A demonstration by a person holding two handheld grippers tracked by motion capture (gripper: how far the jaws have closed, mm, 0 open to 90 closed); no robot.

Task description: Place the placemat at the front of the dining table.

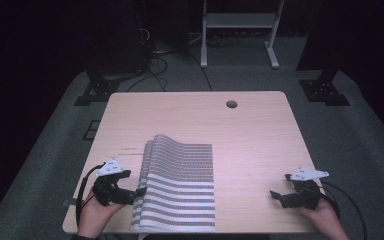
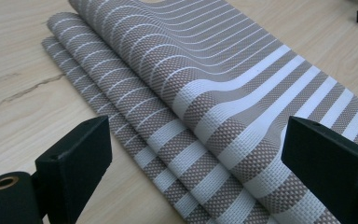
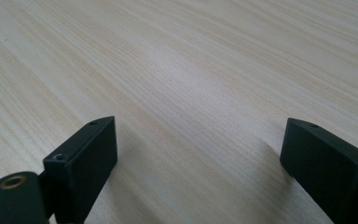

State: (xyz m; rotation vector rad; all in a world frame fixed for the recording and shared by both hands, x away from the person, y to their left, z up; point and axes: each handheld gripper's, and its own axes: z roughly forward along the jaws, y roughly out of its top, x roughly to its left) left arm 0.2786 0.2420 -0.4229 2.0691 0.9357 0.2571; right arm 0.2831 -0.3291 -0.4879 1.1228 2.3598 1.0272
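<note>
Matte black two-jaw left gripper (image 1: 141, 190) and right gripper (image 1: 274, 194): grey three-cornered top plates, trailing black cables, blocky jaws, brass-ringed hole.

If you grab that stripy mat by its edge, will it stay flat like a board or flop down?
The beige-and-white striped woven mat would probably flop and bend: its stacked layers already curve in soft waves. The coarse weave probably gives the open left gripper a decent hold. Lying in loose layers, it may unfold when lifted.

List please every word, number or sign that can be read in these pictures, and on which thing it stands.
None: no readable text on the striped mat, the table, the left gripper or the right gripper. The table's small dark marks beside the mat are too small to read.
</note>
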